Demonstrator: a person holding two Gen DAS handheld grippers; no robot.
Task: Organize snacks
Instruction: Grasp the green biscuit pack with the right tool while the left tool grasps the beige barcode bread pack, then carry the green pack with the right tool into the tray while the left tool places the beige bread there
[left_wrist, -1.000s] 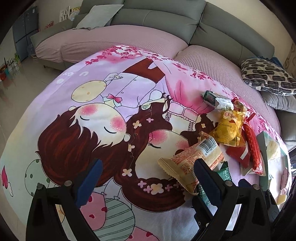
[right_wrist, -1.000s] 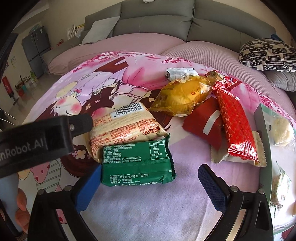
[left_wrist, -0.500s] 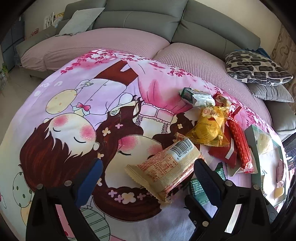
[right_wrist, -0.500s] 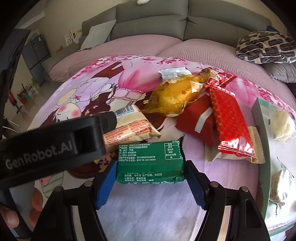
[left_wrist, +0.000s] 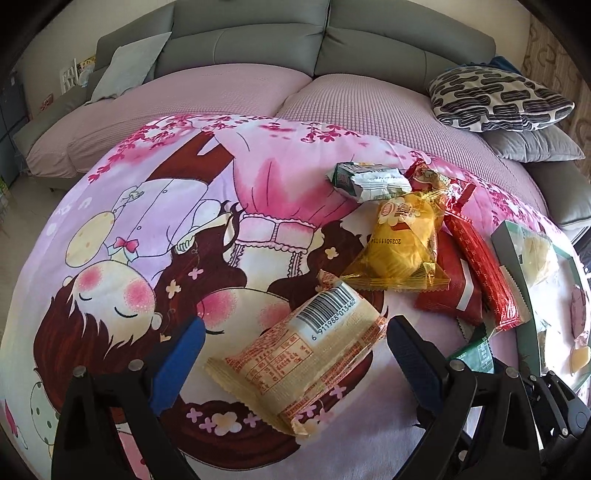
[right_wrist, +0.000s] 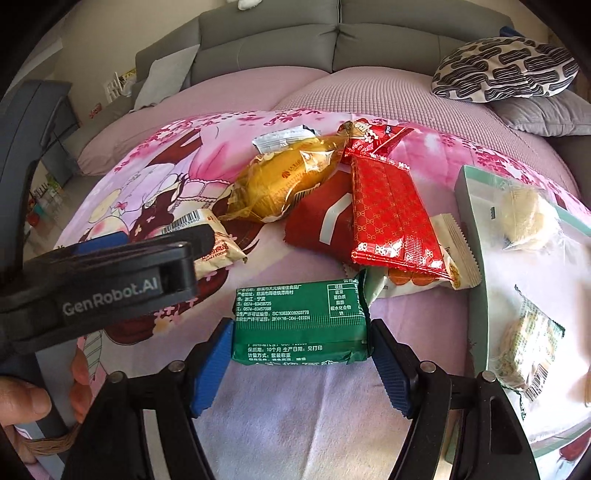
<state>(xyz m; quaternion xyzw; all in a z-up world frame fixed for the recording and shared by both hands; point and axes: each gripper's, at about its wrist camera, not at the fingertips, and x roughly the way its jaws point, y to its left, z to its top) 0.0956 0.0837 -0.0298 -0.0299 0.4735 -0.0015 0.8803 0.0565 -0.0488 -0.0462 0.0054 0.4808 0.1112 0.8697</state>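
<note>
My right gripper (right_wrist: 301, 354) is shut on a green snack pack (right_wrist: 301, 321), its blue pads pressing both ends. My left gripper (left_wrist: 293, 350) is open, its jaws on either side of a beige barcode snack pack (left_wrist: 306, 362) that lies on the cartoon blanket (left_wrist: 166, 206); the pack also shows in the right wrist view (right_wrist: 207, 240). Behind lie a yellow bun bag (left_wrist: 400, 247), a bright red patterned pack (right_wrist: 391, 214), a dark red pack (right_wrist: 321, 218) and a white-green pack (left_wrist: 369, 181).
A pale green tray (right_wrist: 476, 266) with several wrapped snacks sits at the right. A grey sofa (left_wrist: 258, 44) with a patterned cushion (left_wrist: 498, 99) runs behind the table. The left gripper body (right_wrist: 96, 280) crosses the right wrist view's left side.
My right gripper closed on the green pack. My left gripper moved right and forward, so the beige pack now lies between its open jaws.
</note>
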